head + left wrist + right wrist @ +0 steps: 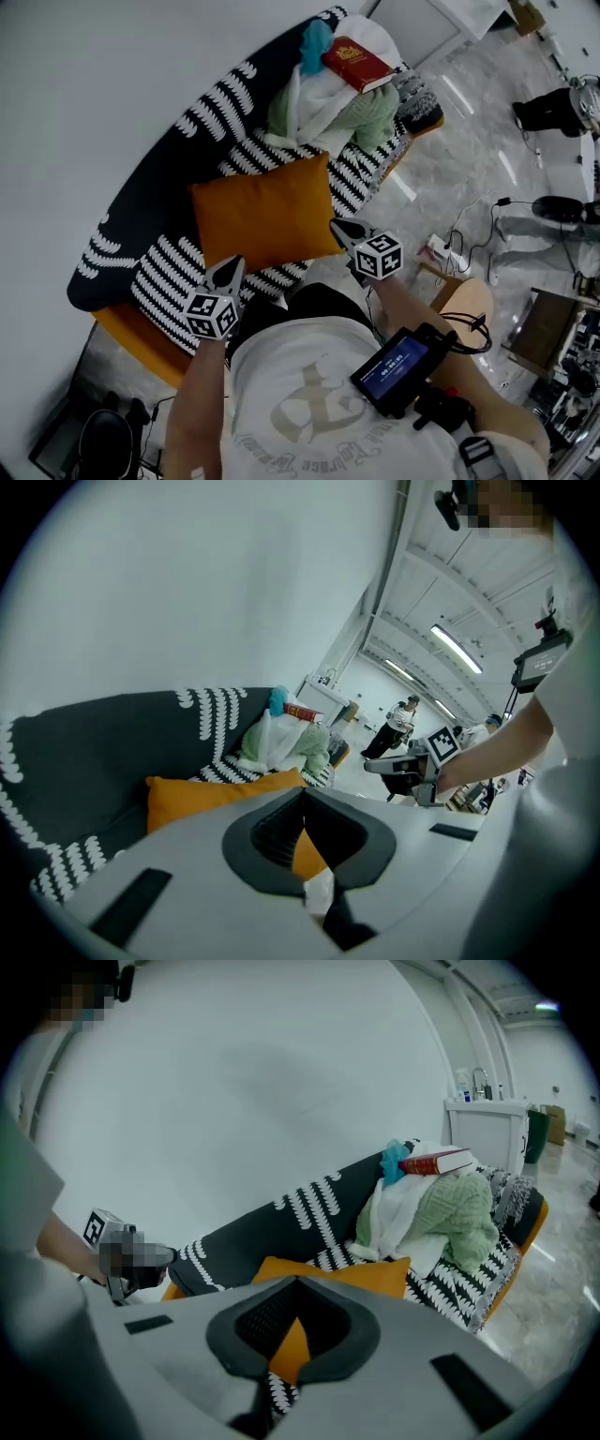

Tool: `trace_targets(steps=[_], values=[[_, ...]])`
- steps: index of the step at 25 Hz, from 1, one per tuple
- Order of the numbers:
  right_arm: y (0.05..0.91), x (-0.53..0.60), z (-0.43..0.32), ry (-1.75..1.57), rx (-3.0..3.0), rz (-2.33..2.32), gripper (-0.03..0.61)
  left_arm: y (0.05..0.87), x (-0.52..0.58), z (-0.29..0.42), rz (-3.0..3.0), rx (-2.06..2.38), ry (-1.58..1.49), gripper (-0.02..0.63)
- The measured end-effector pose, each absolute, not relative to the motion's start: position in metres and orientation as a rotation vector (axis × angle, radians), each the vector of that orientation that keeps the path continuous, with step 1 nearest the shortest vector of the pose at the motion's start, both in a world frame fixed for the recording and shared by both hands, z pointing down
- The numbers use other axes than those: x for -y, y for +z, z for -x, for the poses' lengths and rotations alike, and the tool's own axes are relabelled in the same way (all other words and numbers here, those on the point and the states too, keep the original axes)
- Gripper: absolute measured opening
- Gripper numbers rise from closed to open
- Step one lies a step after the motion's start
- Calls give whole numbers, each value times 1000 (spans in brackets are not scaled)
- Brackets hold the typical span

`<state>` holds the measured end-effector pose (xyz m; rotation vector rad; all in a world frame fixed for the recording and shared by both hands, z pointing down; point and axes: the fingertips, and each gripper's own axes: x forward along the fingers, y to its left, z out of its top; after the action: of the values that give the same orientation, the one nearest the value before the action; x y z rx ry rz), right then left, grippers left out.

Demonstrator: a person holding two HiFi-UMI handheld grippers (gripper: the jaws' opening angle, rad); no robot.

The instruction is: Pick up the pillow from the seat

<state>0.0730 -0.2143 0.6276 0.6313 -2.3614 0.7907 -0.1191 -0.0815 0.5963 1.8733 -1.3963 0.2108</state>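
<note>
While the orange pillow (pixel 265 212) lies flat on the striped seat (pixel 167 274), we hold the left gripper (pixel 229 269) by one near corner, right gripper (pixel 341 229) by the other, both claws closed, empty.

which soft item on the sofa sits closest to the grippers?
The orange pillow, alone mid-seat; the green throw and white cloth are heaped at the far end.

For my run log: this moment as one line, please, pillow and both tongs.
pillow: on seat, not held | left tongs: shut, empty, near pillow corner | right tongs: shut, empty, near pillow corner
</note>
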Motion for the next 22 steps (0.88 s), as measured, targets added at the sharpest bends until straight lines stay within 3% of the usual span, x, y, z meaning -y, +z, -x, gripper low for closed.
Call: trace_targets(steps=[22], values=[[751,283,-68,799,2155,-568,14,737,85,162,-1517,1535,290,12]])
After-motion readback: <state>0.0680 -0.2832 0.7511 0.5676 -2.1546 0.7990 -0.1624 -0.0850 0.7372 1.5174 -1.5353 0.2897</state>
